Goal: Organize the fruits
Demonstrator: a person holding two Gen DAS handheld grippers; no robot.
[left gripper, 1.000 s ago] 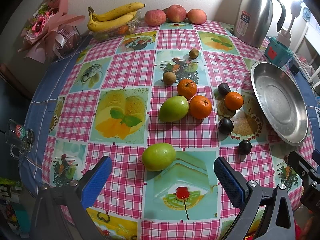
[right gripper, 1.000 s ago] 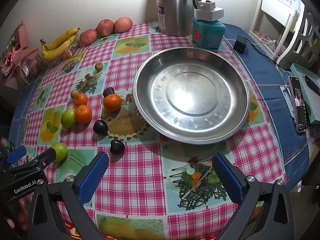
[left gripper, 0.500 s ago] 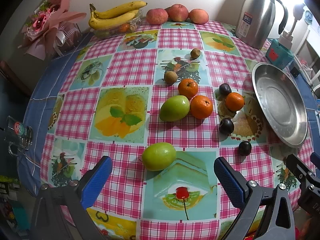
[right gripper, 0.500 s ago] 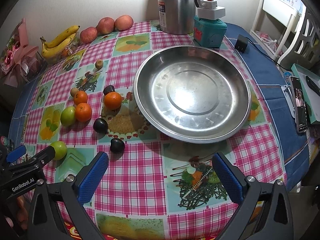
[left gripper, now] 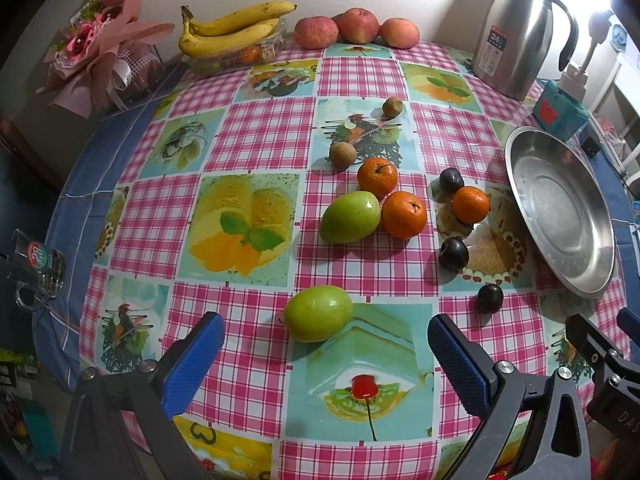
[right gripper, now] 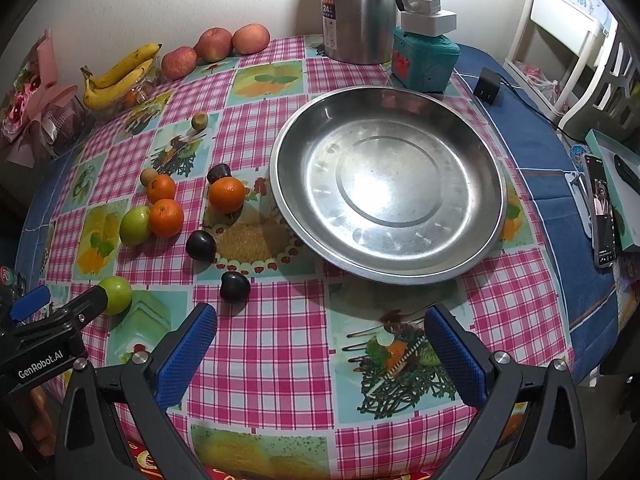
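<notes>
Loose fruit lies on a checked tablecloth. In the left wrist view a green fruit (left gripper: 318,313) sits just ahead of my open left gripper (left gripper: 322,354), between its blue pads without touching them. Farther off are a second green fruit (left gripper: 349,217), three oranges (left gripper: 404,215), three dark plums (left gripper: 453,253) and two small brown fruits (left gripper: 343,155). An empty steel plate (right gripper: 386,184) lies ahead of my open right gripper (right gripper: 320,348), which holds nothing. The nearest plum (right gripper: 235,286) lies just ahead of its left pad. The left gripper (right gripper: 60,312) shows at the left edge of the right wrist view.
Bananas (left gripper: 236,26) on a clear container and three apples (left gripper: 356,28) line the far wall. A steel thermos (right gripper: 358,8) and a teal box (right gripper: 424,60) stand behind the plate. A phone (right gripper: 602,208) lies right, a glass mug (left gripper: 36,268) at the left edge, a bouquet (left gripper: 92,44) far left.
Both grippers have edged slightly forward over the table, so the fruit and plate sit a little nearer in view. Nothing was taken hold of or moved.
</notes>
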